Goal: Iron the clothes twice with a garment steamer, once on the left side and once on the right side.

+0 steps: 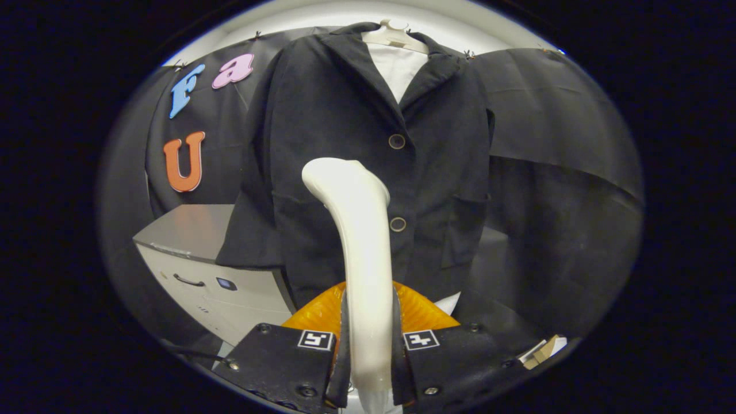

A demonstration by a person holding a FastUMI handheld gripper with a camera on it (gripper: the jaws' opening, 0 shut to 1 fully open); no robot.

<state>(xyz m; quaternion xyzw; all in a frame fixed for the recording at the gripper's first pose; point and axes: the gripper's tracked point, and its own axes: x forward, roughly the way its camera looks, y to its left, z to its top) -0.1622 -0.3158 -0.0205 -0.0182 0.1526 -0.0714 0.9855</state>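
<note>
My gripper (368, 345) is clenched on the white garment steamer (359, 241), both black fingers (287, 356) pressed against the lower part of its handle, one on each side. The steamer rises upright from between them and curves forward at the top, its rounded head resting against or just in front of the dark jacket (345, 115); I cannot tell whether it touches the cloth. The head sits on the jacket's front panel, just beside the line of buttons, level between the upper button (397, 141) and the lower button (397, 224). The jacket hangs buttoned on a pale hanger (394, 35), with a white lining or shirt (402, 69) showing in the open collar. An orange ribbed piece (420, 310) shows at the foot of the jacket, just behind my fingers and on both sides of the steamer's handle. Beside the jacket's sleeve, on the side of my left finger, stands a grey cabinet (190, 253) with a dark drawer handle (188, 282) on its front. Low on the jacket's other side, near my right finger, lies a small piece of light cardboard (543, 351).
</note>
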